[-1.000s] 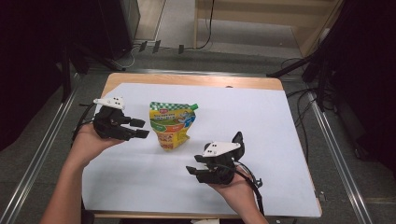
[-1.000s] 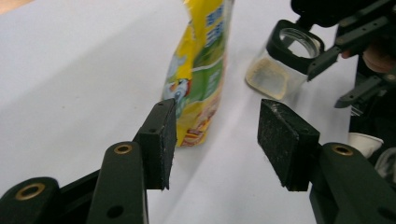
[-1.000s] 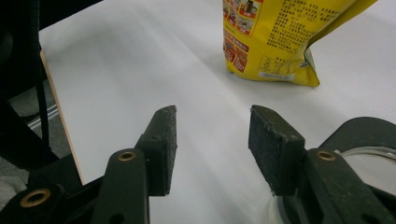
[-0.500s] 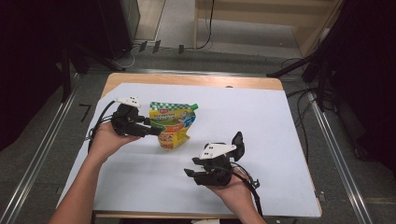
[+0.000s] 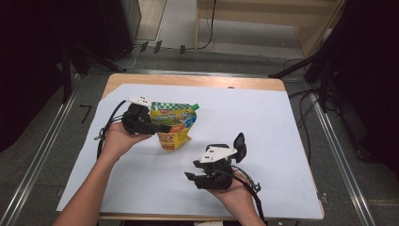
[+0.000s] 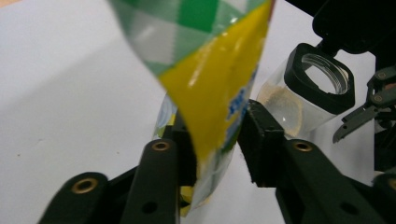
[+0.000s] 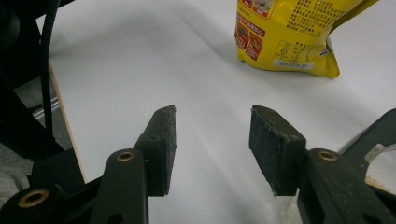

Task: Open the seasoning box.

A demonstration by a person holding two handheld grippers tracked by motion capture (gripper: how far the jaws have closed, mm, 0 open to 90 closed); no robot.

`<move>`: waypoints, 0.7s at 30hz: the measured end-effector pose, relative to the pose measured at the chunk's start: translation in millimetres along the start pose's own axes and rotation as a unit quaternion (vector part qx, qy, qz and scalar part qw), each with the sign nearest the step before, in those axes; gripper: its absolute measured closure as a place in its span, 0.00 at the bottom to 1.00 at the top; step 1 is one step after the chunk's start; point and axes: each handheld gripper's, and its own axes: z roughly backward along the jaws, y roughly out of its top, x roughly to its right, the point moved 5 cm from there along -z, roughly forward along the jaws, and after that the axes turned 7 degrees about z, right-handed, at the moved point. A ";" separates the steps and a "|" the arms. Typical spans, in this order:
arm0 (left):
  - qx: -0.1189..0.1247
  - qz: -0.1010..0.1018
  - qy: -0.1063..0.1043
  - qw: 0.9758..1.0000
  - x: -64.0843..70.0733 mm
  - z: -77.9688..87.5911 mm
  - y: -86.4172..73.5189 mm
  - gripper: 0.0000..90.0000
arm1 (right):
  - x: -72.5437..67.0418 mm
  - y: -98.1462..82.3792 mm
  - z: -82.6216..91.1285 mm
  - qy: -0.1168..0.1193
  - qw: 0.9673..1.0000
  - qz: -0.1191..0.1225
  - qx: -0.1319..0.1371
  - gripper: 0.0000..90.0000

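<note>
Yellow-and-green printed plastic pouch with green cap [image 5: 174, 125]: lies on white paper-covered table [image 5: 282, 127], left of centre. Left gripper [image 5: 162, 128]: jaws have just been closing, now pinching the pouch's edge. Right gripper [image 5: 195, 181]: jaws spread, nothing between them, well apart from pouch.
</note>
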 end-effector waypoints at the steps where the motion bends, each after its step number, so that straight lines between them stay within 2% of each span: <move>1: 0.002 0.001 -0.004 1.000 0.3 0.4 0.5 0.81 | -0.3 -0.1 0.0 0.000 1.000 0.000 0.001 0.58; 4: 0.005 0.008 -0.005 1.000 0.5 1.1 0.9 0.86 | -1.3 -0.3 -0.3 0.002 1.000 -0.001 0.003 0.58; 8: 0.010 0.001 -0.009 1.000 1.6 4.3 1.8 0.95 | -2.4 -0.3 -0.4 0.004 1.000 0.002 0.009 0.57; 10: 0.011 -0.004 -0.004 1.000 3.0 6.4 2.9 1.00 | -2.9 -0.1 -0.8 0.004 1.000 0.004 0.012 0.57; 15: 0.005 -0.002 0.000 1.000 6.9 10.0 6.0 1.00 | -4.5 1.2 -3.1 0.009 1.000 0.011 0.021 0.57; 21: 0.002 -0.004 0.000 1.000 16.8 22.1 11.7 1.00 | -6.6 8.5 -6.6 0.011 0.999 0.017 0.034 0.57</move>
